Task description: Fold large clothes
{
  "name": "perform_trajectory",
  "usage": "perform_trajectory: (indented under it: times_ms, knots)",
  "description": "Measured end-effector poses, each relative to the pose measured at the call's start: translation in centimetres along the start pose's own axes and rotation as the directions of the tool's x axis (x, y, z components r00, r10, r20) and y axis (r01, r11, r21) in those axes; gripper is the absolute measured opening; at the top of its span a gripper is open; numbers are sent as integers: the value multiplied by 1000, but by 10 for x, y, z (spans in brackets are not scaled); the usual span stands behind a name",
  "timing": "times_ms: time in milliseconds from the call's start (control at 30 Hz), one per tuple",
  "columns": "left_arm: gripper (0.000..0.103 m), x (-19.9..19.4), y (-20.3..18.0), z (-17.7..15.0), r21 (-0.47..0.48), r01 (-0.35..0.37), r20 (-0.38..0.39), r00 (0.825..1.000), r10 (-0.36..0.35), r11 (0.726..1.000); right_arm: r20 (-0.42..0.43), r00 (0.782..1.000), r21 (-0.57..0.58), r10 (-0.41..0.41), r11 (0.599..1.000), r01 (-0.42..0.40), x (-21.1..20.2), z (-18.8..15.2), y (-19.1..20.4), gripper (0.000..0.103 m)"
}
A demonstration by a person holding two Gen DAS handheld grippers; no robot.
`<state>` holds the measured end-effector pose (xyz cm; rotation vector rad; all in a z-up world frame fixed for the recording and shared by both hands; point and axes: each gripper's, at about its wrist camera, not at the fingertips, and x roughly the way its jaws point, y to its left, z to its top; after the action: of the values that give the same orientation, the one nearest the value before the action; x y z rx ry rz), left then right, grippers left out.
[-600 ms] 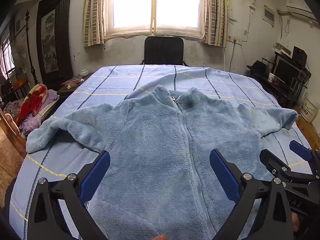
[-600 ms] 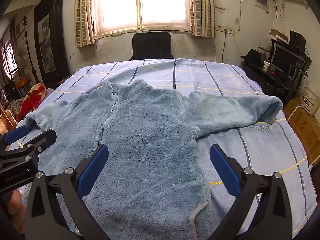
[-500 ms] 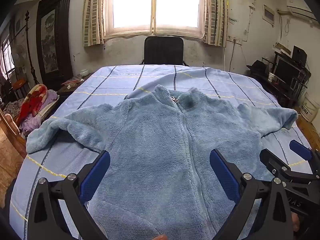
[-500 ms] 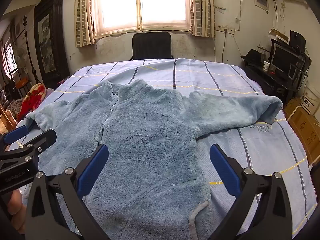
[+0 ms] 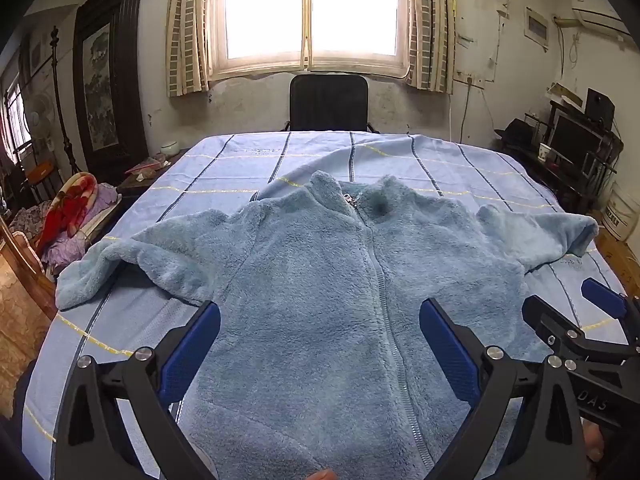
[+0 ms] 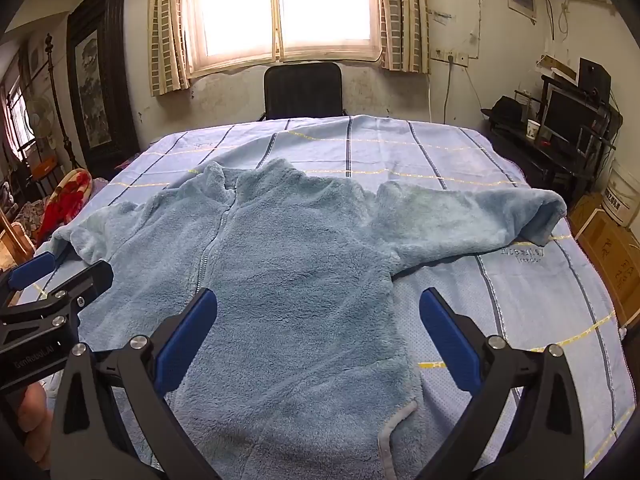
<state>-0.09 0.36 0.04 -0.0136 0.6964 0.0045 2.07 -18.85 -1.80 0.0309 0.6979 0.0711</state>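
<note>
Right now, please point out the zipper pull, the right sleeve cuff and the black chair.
zipper pull (image 5: 353, 200), left wrist view, metal tab at the collar.
right sleeve cuff (image 6: 554, 212), right wrist view, open end of the sleeve.
black chair (image 6: 303, 90), right wrist view, middle of the backrest.

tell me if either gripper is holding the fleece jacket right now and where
Nothing is held. The left gripper and right gripper are both open above the fleece jacket.

Left gripper (image 5: 320, 344) and right gripper (image 6: 318, 334) side by side, fingers (image 5: 192, 350) spread wide.
</note>
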Motion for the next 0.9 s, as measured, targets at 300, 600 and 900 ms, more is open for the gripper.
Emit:
perform_trajectory:
  times_ms: [300, 600, 900]
  knots:
    - [100, 0, -1, 0, 3, -3, 1, 1000, 3, 1000, -1, 1000, 3, 3, 1000, -3, 0, 0, -1, 99]
    - [100, 0, -1, 0, 6, -5, 1, 1000, 5, 1000, -2, 1000, 6, 4, 1000, -4, 1, 0, -2, 99]
    - [100, 0, -2, -1, 7, -6, 0, 1000, 6, 1000, -6, 1000, 7, 6, 1000, -6, 1, 1, 0, 99]
